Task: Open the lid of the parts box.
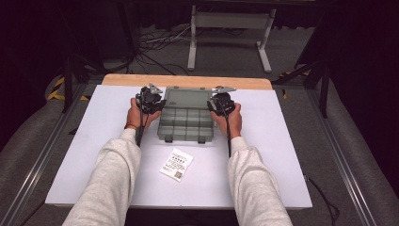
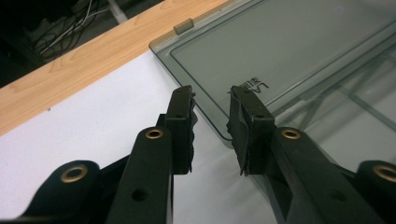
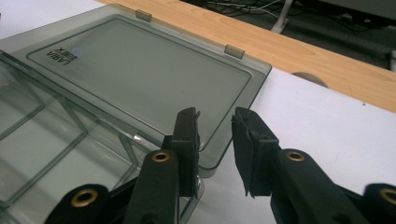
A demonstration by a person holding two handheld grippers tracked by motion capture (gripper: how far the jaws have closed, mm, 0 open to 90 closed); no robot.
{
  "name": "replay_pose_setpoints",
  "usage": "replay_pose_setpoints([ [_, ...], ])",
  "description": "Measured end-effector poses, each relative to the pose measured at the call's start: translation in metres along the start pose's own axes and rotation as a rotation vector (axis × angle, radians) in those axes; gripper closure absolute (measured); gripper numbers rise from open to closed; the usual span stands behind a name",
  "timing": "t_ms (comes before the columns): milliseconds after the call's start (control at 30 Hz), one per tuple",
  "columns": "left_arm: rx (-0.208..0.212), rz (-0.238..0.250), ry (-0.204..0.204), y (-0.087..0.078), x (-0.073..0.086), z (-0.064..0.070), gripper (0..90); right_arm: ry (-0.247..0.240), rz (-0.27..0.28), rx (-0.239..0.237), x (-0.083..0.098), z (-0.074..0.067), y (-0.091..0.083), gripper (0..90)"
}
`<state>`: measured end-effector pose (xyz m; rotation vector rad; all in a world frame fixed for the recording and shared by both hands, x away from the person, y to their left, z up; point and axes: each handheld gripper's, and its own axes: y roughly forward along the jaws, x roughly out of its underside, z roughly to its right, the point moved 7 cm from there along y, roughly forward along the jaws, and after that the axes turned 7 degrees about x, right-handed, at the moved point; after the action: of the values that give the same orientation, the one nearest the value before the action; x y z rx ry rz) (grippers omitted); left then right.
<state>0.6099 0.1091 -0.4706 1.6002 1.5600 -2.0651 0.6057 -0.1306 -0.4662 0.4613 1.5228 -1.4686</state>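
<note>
Box (image 1: pixel 185 123) sits centre frame, lid (image 1: pixel 188 97) already flipped open and lying flat behind it. Left gripper (image 2: pixel 211 116) and right gripper (image 3: pixel 215 135) hover at the lid's 2 side edges, jaws apart, clamping nothing. Closing is left, I'd judge.

We see a smoke-grey see-through organiser box (image 1: pixel 186 123) with its lid (image 1: pixel 187 98) the same tint, dark lettering printed on it, sitting on a white table sheet (image 1: pixel 94 141) with a light wood strip (image 1: pixel 188 81) at the far edge. Both grippers, left gripper (image 2: pixel 212 105) and right gripper (image 3: pixel 215 123), are matte black with brass-coloured rivets. Sleeves (image 1: pixel 110 183) are light grey; the paper slip (image 1: pixel 177 164) is white with black print.
</note>
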Motion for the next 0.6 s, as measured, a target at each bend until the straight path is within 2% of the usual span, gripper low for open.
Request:
replay_pose_setpoints([
  [133,0.010,0.005,0.023,-0.008,0.000,0.002,70.3,-0.002,0.027,-0.019,-0.002,-0.001,-0.005,70.7],
  [233,0.023,0.016,0.046,-0.016,0.001,0.003,70.1,-0.034,0.042,-0.023,-0.002,-0.003,-0.012,70.5],
  [333,0.031,0.029,0.053,-0.023,0.003,0.005,69.9,-0.033,0.060,-0.048,-0.003,-0.006,-0.018,70.3],
  [467,0.041,0.056,0.098,-0.039,0.003,0.008,69.9,-0.059,0.090,-0.072,-0.003,-0.010,-0.028,70.4],
  [600,0.051,0.076,0.129,-0.050,0.004,0.012,69.6,-0.061,0.107,-0.097,-0.003,-0.012,-0.035,69.9],
])
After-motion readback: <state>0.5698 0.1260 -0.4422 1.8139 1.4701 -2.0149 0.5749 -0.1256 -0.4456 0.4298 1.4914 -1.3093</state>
